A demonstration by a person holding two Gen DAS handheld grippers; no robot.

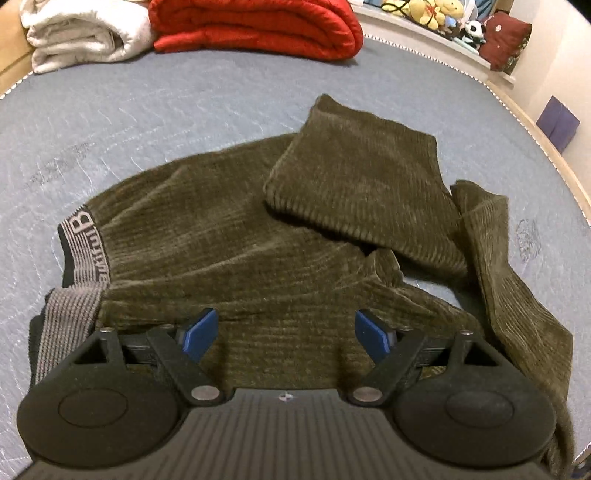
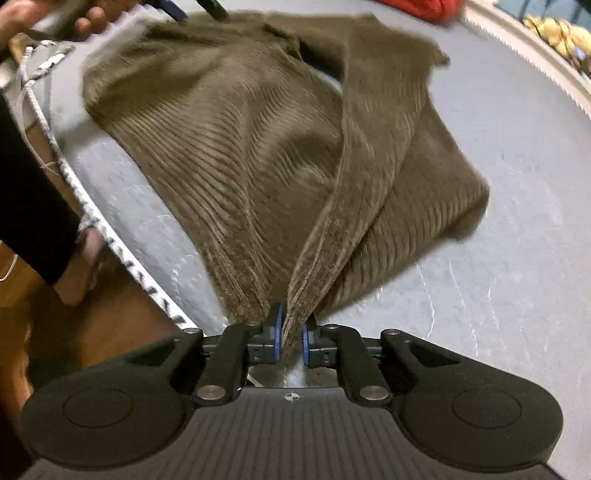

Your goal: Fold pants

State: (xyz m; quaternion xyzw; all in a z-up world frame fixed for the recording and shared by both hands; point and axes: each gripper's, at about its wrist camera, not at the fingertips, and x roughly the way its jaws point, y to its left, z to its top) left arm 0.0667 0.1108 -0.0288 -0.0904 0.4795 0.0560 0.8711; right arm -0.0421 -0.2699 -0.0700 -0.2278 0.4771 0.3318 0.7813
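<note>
Blurred shelf toys point(image 2: 554, 33), unidentifiable.

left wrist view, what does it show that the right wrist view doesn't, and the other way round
Only the left wrist view shows the open left gripper over the pants, their lettered waistband, and a white blanket. Only the right wrist view shows the right gripper shut on a pant leg, and the floor beside the bed. Both share the olive corduroy pants on the grey mattress and a red quilt.
</note>
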